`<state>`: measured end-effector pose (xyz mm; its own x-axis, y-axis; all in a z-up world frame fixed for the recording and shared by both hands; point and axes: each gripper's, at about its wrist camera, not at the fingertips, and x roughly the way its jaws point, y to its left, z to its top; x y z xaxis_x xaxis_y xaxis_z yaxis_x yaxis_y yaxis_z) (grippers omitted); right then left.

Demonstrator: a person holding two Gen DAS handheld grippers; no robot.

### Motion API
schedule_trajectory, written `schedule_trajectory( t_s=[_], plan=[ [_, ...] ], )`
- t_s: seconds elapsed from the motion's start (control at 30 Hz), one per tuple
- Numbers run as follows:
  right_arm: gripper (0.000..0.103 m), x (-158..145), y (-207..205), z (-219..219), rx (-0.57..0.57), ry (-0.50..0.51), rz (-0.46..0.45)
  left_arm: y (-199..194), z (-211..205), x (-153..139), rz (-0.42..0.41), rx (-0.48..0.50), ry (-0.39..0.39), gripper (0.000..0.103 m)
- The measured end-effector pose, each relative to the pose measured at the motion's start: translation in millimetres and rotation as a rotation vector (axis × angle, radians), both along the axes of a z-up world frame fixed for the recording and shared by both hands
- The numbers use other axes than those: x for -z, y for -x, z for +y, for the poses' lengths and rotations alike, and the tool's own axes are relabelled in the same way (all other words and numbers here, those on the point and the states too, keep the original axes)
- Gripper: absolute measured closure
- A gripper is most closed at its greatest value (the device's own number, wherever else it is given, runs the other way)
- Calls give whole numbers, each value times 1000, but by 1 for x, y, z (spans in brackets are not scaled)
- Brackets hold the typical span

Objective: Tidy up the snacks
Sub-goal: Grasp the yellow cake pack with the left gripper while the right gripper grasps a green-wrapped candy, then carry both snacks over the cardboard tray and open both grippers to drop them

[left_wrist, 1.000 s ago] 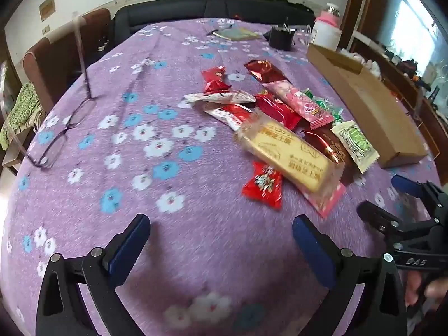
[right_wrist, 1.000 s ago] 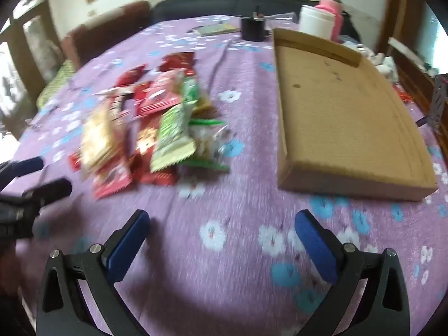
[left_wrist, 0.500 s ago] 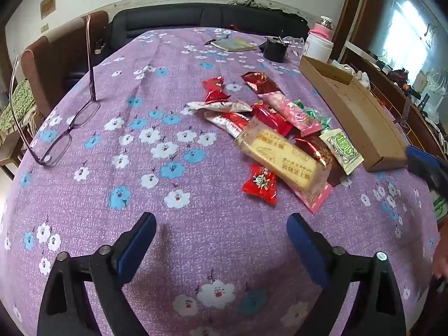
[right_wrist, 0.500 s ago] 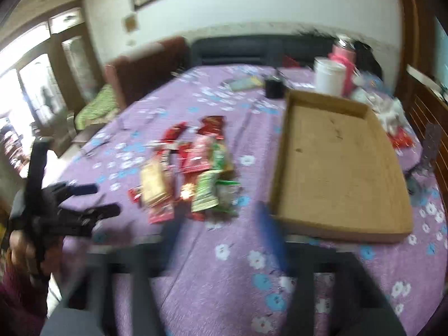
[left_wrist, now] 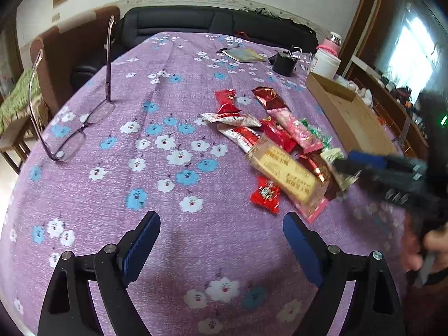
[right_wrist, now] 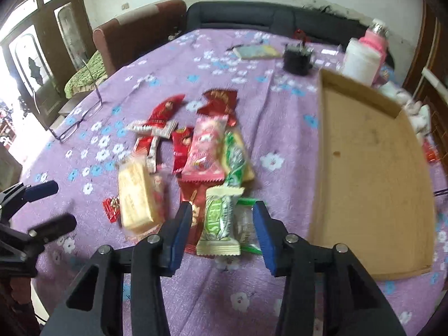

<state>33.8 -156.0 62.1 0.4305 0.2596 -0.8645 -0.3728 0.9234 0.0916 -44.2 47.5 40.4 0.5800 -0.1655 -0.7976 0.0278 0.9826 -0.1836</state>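
While the snacks (right_wrist: 207, 151) lie heaped on the purple tablecloth (left_wrist: 140, 154) beside the cardboard tray (right_wrist: 372, 168), right gripper (right_wrist: 221, 224) half-closed around a pale green packet (right_wrist: 219, 221), seemingly not pinching, left gripper (left_wrist: 221, 240) wide, released.

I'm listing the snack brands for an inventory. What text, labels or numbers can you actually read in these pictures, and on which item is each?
No text can be read for certain.
Yellow biscuit pack: dark East Asian characters, too blurred to quote.
Green-and-cream packet: green lettering, blurred.
Small red candy: a printed mark, too small.
Pink packet and red wrappers: print visible, unreadable.
Cardboard tray: no writing seen.
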Motion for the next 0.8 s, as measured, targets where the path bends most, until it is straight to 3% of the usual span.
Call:
schedule_trajectory(
  t_s=[0.03, 0.1, 0.3, 0.4, 0.53, 0.6, 0.67, 0.8],
  plan=[
    [86, 5, 0, 2, -14, -10, -3, -4, -1, -1, 11, -1, 28, 11],
    [86, 5, 2, 1, -24, -20, -43, -10, -4, -2, 27, -3, 67, 20],
    [86, -19, 9, -28, -3, -171, -167, -37, -28, -2, 94, -61, 136, 21],
    [86, -32, 15, -43, 20, -217, -241, -54, -43, 6, 130, -105, 83, 21],
    [86, -42, 15, -54, 41, -289, -276, -69, -63, 19, 157, -120, 29, 22],
    [86, -44, 15, -58, 46, -297, -290, -68, -73, 21, 133, -118, -29, 57],
    [86, -46, 15, -62, 56, -308, -299, -63, -73, 19, 106, -115, -33, 67],
    [86, -48, 19, -72, 73, -341, -328, -51, -65, 10, 63, -108, -32, 67]
  ],
)
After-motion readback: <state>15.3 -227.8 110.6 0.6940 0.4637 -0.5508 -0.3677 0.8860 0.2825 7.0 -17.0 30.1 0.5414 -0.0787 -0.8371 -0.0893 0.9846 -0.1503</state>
